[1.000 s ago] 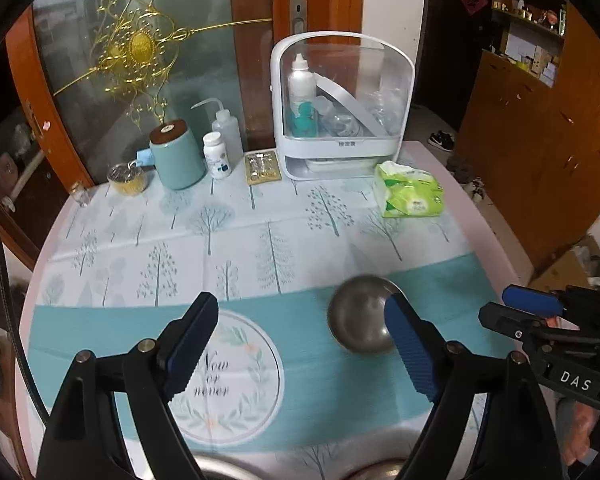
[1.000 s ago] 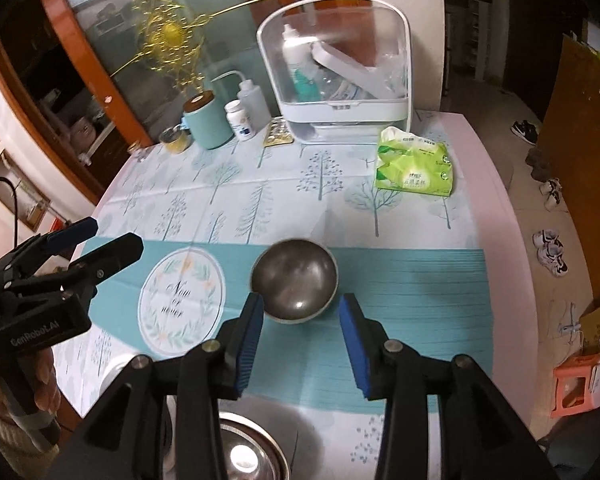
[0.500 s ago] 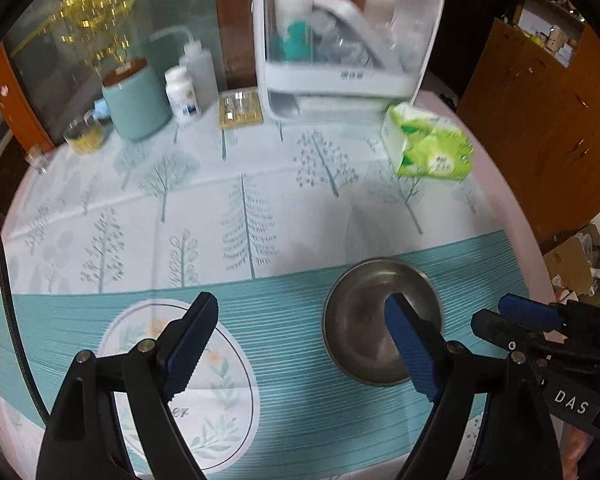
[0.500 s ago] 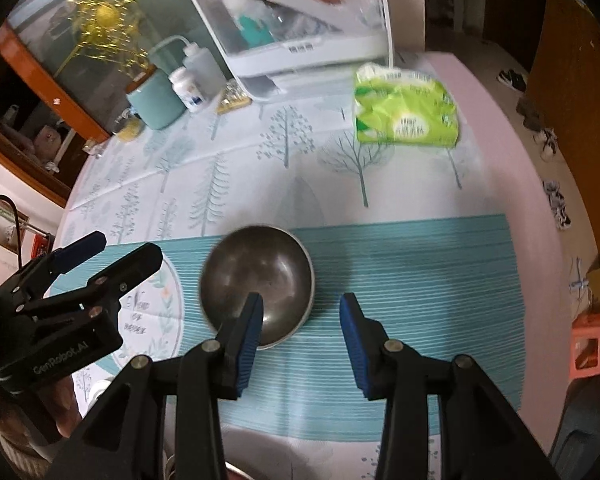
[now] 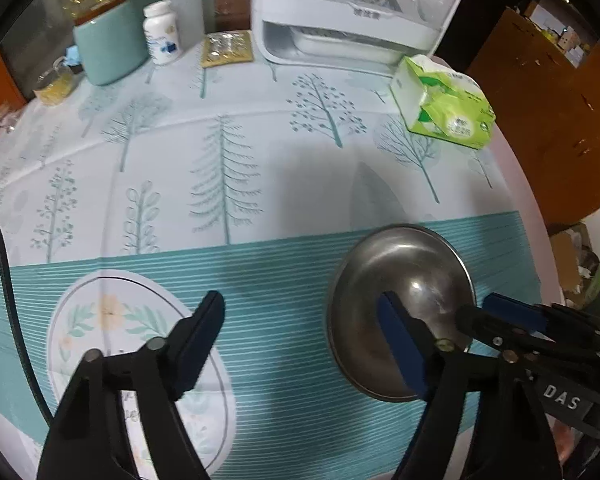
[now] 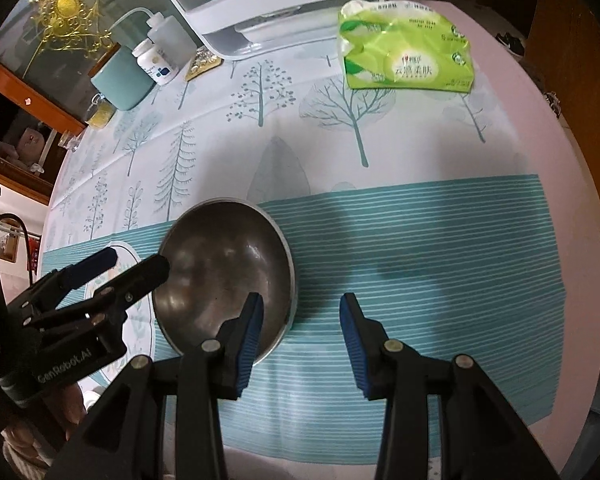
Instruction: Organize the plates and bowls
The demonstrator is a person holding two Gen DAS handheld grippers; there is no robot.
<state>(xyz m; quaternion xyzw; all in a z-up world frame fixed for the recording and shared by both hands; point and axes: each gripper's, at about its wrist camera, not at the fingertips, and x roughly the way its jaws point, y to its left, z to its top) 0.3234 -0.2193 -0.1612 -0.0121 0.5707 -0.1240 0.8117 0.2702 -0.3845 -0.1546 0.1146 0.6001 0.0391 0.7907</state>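
Straddling the near right rim of the steel bowl (image 6: 224,276), the right gripper (image 6: 300,328) gapes wide, holding nothing, one finger inside. The left gripper (image 5: 300,344), equally wide and empty, flanks the bowl's other side. Around it the tree-print worktop (image 6: 420,248) lies bare; tissue pack (image 6: 404,58) well apart.

Bowl (image 6: 224,276) before tissue pack (image 6: 404,60)

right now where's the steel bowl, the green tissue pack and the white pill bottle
steel bowl (image 6: 220,268), right wrist view, on its inner base
green tissue pack (image 6: 404,58), right wrist view, on its top face
white pill bottle (image 5: 162,36), left wrist view, on its labelled body
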